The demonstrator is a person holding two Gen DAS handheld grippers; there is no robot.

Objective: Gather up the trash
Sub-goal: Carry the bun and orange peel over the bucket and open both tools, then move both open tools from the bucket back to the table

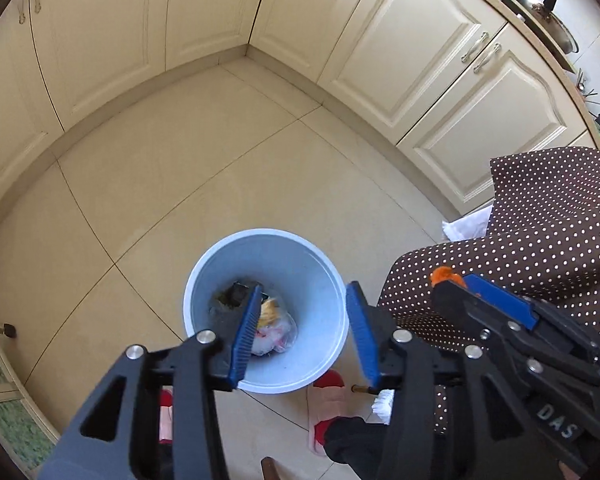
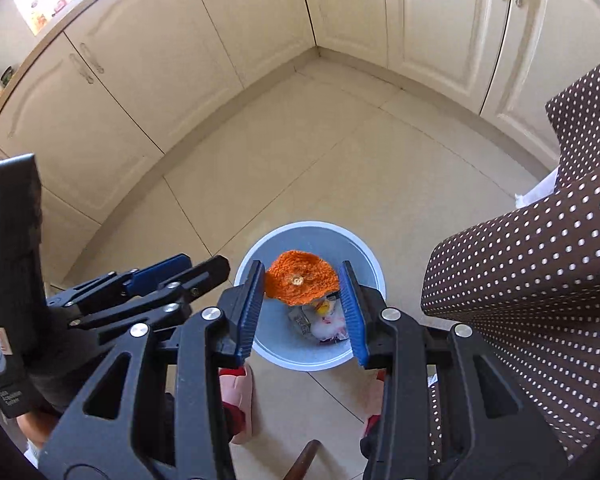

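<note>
A light blue trash bin (image 1: 300,256) stands on the tiled floor, right below both grippers. Inside it lie a crumpled plastic bag with white, yellow and pink scraps (image 1: 274,328) and some dark debris (image 1: 236,296). My left gripper (image 1: 305,286) hangs open over the bin's mouth with nothing between its blue pads. My right gripper (image 2: 301,264) is shut on a round piece of orange peel (image 2: 302,282), held above the bin (image 2: 312,236). In the left wrist view the right gripper (image 1: 452,280) shows at the right, with a bit of the peel (image 1: 442,274) at its tip.
Cream cabinets (image 1: 420,52) wrap the corner behind the bin. A person's brown polka-dot clothing (image 2: 540,272) fills the right side, and red slippers (image 1: 328,384) stand just near the bin. A green mat (image 1: 4,400) lies at the left. Pots sit on the counter (image 1: 556,24).
</note>
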